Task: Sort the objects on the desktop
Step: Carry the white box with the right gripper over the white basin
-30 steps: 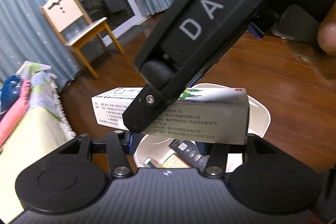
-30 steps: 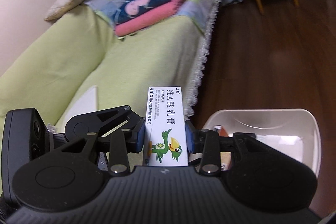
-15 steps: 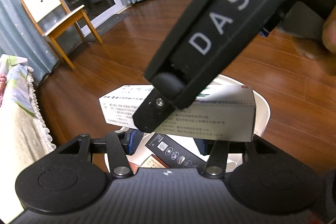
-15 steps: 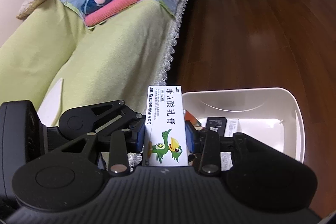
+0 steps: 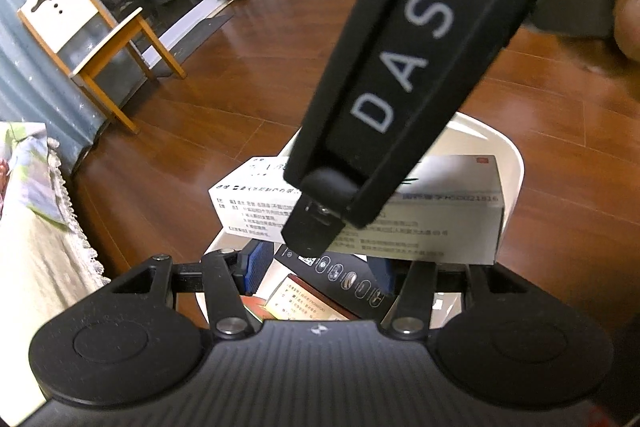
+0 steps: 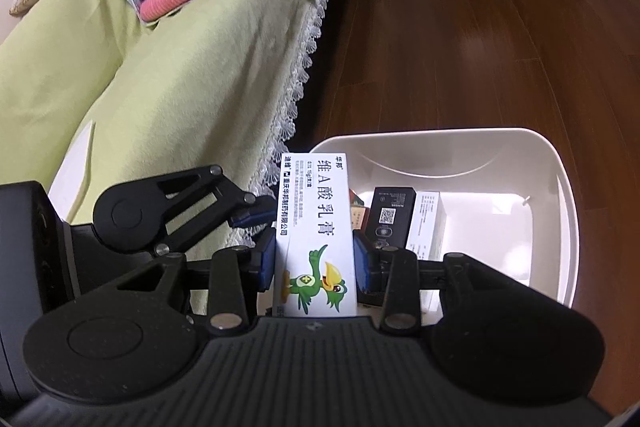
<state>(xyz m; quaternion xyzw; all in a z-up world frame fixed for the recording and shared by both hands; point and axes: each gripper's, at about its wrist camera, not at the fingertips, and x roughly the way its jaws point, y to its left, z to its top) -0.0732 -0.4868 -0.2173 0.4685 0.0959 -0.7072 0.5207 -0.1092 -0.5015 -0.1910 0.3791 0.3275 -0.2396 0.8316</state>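
1. Right wrist view: right gripper (image 6: 315,261) clamps the white box (image 6: 314,227) at lower centre, above the bin (image 6: 568,227)
2. Left gripper (image 5: 320,267) fingers spread apart, empty, over the bin

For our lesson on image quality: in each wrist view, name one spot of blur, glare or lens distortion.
Left wrist view: the right gripper looms close and soft, its DAS lettering slightly blurred; the floor planks curve. Right wrist view: the bin interior is overexposed, a pale sheen lies on the floor, and the medicine box print stays sharp.

My white bin (image 6: 560,187) sits on the wooden floor (image 6: 460,47), boxes inside; a chair (image 5: 100,39) stands at ten o'clock.
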